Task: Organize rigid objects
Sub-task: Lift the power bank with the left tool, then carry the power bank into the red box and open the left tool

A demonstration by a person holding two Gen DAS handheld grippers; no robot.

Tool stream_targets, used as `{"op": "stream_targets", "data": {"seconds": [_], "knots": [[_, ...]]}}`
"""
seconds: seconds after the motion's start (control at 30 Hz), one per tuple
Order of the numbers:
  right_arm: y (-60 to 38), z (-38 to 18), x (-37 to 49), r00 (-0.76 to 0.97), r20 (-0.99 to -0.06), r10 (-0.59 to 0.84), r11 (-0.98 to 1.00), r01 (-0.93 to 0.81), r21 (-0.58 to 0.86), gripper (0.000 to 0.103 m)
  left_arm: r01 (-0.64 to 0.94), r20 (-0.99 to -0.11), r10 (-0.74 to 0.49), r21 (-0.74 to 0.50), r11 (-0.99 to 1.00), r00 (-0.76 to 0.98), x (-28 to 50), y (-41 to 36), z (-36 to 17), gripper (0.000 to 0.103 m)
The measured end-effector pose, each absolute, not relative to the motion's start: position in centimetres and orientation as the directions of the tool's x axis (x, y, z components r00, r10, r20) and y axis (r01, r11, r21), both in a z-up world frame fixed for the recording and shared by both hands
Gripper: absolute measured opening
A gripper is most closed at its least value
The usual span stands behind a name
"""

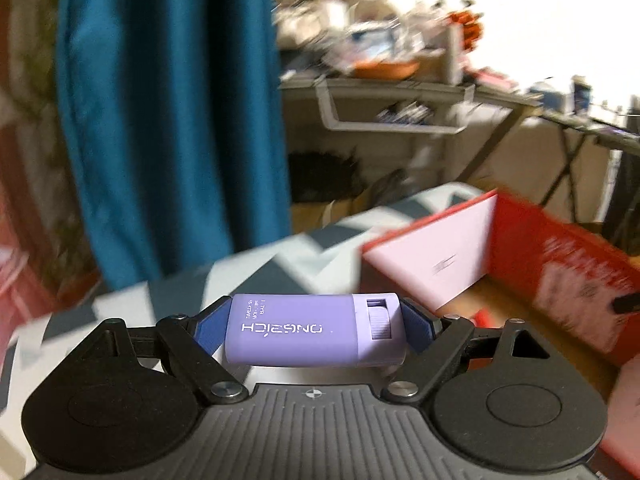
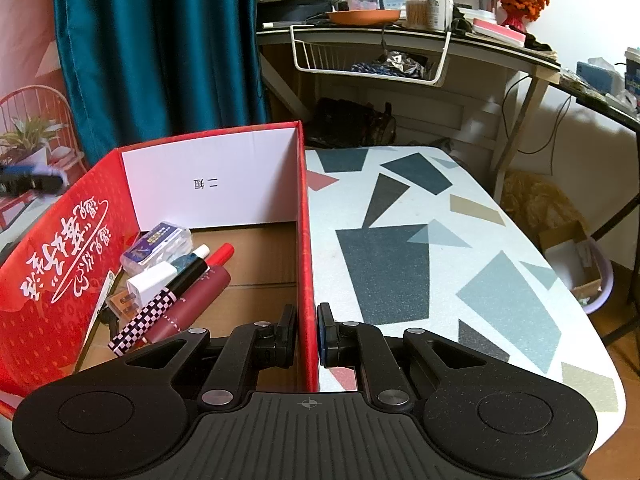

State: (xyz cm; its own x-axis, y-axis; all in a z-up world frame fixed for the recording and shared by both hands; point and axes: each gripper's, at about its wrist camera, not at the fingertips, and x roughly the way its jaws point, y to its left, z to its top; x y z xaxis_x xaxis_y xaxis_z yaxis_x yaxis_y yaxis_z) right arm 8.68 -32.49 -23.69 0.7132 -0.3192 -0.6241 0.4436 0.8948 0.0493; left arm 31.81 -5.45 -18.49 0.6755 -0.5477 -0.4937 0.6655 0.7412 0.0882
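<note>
My left gripper (image 1: 314, 330) is shut on a small purple box-shaped device (image 1: 316, 330), held crosswise between the blue pads above the patterned table. The open red cardboard box (image 1: 560, 248) lies ahead to the right. In the right wrist view, my right gripper (image 2: 307, 336) is shut on the right wall of the red box (image 2: 306, 240), one finger inside and one outside. Inside the box lie a checkered pen (image 2: 148, 316), a maroon tube (image 2: 188, 304), a white charger (image 2: 150, 282), a red marker (image 2: 220, 254) and a clear plastic case (image 2: 158, 246).
The table (image 2: 440, 248) has a white top with grey and dark shapes. A teal curtain (image 2: 160, 48) hangs behind. A cluttered desk (image 2: 400, 36) with a wire basket and orange flowers stands at the back. A bin (image 2: 592, 272) sits on the floor at the right.
</note>
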Motion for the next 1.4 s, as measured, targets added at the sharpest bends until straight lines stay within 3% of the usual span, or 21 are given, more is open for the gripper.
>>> {"op": "stream_targets", "data": {"seconds": [0.17,0.37,0.6,0.93,1.07,1.4], "knots": [[-32.5,-23.7,8.7,0.715,-0.623,-0.317,0.895,0.443,0.053,0.010,0.752,-0.473,-0.619,0.157,0.641,0.626,29.5,-9.4,-17.1,0.089],[-32.6,-23.7,8.6,0.716,-0.624,-0.313,0.895,0.442,0.059,0.010,0.782,-0.489,-0.619,0.281,0.555,0.615,28.0,-14.2,-17.9,0.089],[-32.6,-23.8,8.7,0.717,-0.624,-0.311,0.896,0.440,0.059,0.010,0.817,-0.569,-0.589,0.344,0.464,0.574,27.4,-16.9,-20.7,0.089],[-32.7,-23.8,8.7,0.719,-0.624,-0.307,0.896,0.439,0.066,0.010,0.836,-0.628,-0.557,0.343,0.429,0.543,27.8,-16.7,-21.9,0.090],[-32.7,-23.8,8.7,0.719,-0.624,-0.307,0.895,0.441,0.068,0.010,0.834,-0.623,-0.561,0.341,0.433,0.546,27.6,-16.3,-21.5,0.095],[-32.7,-23.8,8.7,0.719,-0.623,-0.307,0.896,0.440,0.066,0.010,0.823,-0.621,-0.546,0.352,0.446,0.562,27.4,-16.0,-21.2,0.096]]}}
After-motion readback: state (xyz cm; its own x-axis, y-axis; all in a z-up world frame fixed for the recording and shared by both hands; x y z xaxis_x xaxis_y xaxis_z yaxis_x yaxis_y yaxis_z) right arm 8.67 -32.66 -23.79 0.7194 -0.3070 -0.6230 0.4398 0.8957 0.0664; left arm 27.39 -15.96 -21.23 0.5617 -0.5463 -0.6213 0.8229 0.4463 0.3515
